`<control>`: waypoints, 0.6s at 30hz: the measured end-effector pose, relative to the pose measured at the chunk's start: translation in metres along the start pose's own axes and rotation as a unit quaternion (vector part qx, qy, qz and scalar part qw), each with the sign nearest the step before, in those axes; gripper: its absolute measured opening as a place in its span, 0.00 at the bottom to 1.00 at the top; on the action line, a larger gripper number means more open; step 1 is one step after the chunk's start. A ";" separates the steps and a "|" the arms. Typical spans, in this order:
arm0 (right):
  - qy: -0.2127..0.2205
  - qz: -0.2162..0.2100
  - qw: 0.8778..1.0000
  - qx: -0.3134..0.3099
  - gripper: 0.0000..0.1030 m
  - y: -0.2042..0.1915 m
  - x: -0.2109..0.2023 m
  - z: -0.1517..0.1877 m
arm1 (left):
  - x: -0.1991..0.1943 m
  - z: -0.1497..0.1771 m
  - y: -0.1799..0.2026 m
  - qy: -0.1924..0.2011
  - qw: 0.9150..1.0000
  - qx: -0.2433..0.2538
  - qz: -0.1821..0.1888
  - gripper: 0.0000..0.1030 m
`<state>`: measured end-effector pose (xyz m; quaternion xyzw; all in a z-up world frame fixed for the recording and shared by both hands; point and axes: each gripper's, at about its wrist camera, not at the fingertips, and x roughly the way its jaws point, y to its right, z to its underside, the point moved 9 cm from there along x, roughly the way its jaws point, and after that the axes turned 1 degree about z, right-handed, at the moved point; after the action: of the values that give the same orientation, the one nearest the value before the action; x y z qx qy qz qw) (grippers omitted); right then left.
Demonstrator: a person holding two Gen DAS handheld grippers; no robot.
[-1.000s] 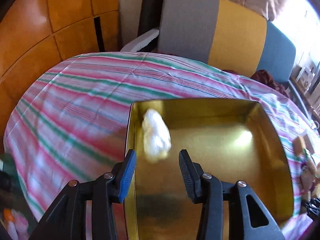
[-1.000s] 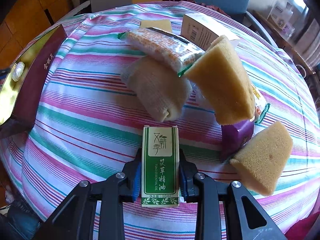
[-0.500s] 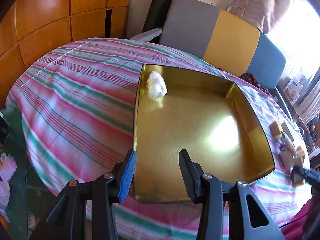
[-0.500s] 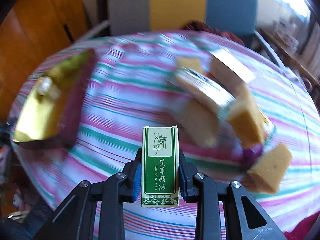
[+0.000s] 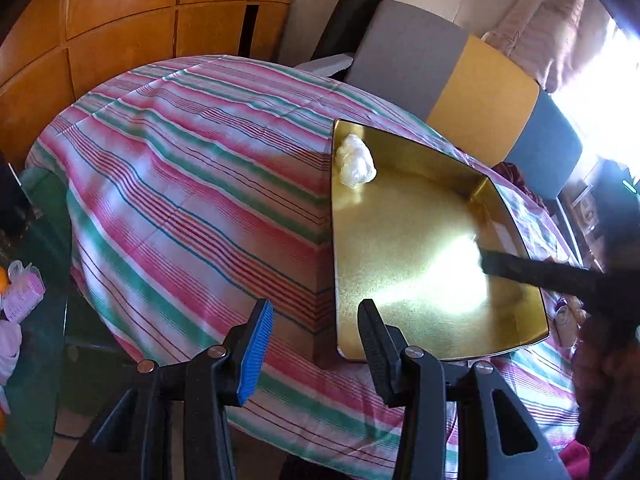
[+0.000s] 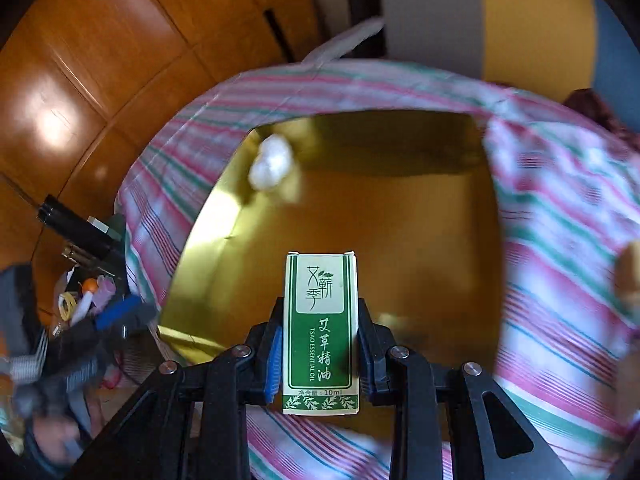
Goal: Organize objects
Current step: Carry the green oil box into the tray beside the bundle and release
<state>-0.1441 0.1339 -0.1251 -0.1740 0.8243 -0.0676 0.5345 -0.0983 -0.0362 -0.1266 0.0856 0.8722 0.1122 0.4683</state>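
Observation:
A gold tray [image 5: 400, 240] lies on the striped tablecloth, with a white wad [image 5: 355, 161] in its far left corner. My left gripper [image 5: 316, 344] is open and empty, held back above the tray's near left corner. My right gripper [image 6: 320, 344] is shut on a green and white essential oil box [image 6: 320, 332] and holds it over the near part of the tray [image 6: 400, 216]. The white wad [image 6: 269, 165] shows there too. The right gripper's dark arm [image 5: 540, 272] reaches over the tray's right side in the left wrist view.
The round table wears a pink, green and white striped cloth [image 5: 192, 200]. Grey, yellow and blue chair backs [image 5: 460, 80] stand behind it. Wooden panels [image 5: 120, 20] are at the left. Clutter lies on the floor at the left [image 6: 80, 304].
My right gripper has carried the oil box left, from the pile of sponges and packets to above the gold tray. My left gripper has drawn back and away from the tray.

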 end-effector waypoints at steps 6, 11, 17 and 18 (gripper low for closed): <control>-0.029 -0.008 0.999 0.022 0.30 -0.042 0.057 -0.034 | -0.001 -0.002 -0.013 0.010 1.000 -0.018 0.007 0.43; -0.030 -0.006 0.998 0.057 0.32 -0.052 0.090 -0.060 | 0.004 0.001 -0.017 0.002 1.000 -0.024 0.005 0.43; -0.015 -0.030 0.997 0.064 0.45 -0.055 0.084 -0.060 | 0.006 0.002 -0.020 0.005 1.000 -0.024 -0.001 0.43; -0.011 -0.030 0.998 0.060 0.47 -0.055 0.080 -0.058 | 0.006 0.002 -0.020 0.006 1.000 -0.023 -0.003 0.43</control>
<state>-0.2142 0.0496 -0.1531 -0.1671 0.8072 -0.1310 0.5508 -0.1004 -0.0536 -0.1381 0.0715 0.8724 0.1316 0.4653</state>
